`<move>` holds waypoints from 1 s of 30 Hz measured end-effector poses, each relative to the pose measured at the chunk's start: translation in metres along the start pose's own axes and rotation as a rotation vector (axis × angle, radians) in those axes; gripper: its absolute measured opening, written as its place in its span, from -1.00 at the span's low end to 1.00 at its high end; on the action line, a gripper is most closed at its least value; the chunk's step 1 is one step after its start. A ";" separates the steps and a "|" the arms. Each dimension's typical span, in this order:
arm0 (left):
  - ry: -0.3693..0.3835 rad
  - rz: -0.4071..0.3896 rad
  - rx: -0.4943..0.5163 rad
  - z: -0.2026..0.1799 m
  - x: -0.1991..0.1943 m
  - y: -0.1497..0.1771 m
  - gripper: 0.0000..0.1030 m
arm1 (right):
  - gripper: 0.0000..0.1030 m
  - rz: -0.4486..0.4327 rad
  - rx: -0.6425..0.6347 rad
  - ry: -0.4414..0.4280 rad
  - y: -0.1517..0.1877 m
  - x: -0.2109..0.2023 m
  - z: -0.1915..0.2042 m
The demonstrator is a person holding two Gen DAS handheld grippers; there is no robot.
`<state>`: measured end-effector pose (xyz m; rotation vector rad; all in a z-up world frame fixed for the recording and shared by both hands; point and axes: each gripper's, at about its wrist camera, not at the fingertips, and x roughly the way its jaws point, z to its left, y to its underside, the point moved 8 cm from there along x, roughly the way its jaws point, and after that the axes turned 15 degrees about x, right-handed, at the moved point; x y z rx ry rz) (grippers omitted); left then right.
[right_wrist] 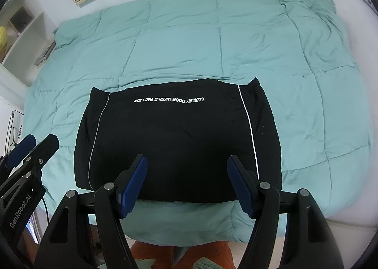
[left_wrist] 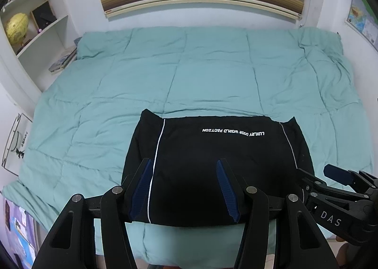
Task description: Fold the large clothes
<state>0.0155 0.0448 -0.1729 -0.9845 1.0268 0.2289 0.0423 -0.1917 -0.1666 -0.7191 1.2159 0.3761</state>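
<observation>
On the teal quilt (left_wrist: 212, 75) lies a folded black garment (left_wrist: 212, 162) — left gripper (left_wrist: 184, 188) and right gripper (right_wrist: 186, 186) hover parted, empty.

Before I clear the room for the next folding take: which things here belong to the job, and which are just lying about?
Part of the job:
- black garment, folded on the bed
- teal quilt, the surface it lies on
- left gripper, open above the garment
- right gripper, open above the garment

Just lying about:
- yellow globe on the shelf
- books beside the bed
- wall map

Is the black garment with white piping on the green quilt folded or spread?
Folded: the black garment lies as a compact rectangle, no sleeves showing.
</observation>
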 end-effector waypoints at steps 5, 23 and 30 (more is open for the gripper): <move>-0.001 0.003 -0.001 0.000 0.001 0.001 0.12 | 0.39 0.004 0.002 0.001 0.001 0.001 0.002; -0.053 -0.008 -0.019 0.007 -0.004 0.005 0.12 | 0.39 0.013 -0.008 0.004 0.005 0.004 0.003; -0.088 -0.024 -0.052 0.021 -0.008 0.005 0.12 | 0.39 0.013 -0.006 0.013 0.008 0.006 0.002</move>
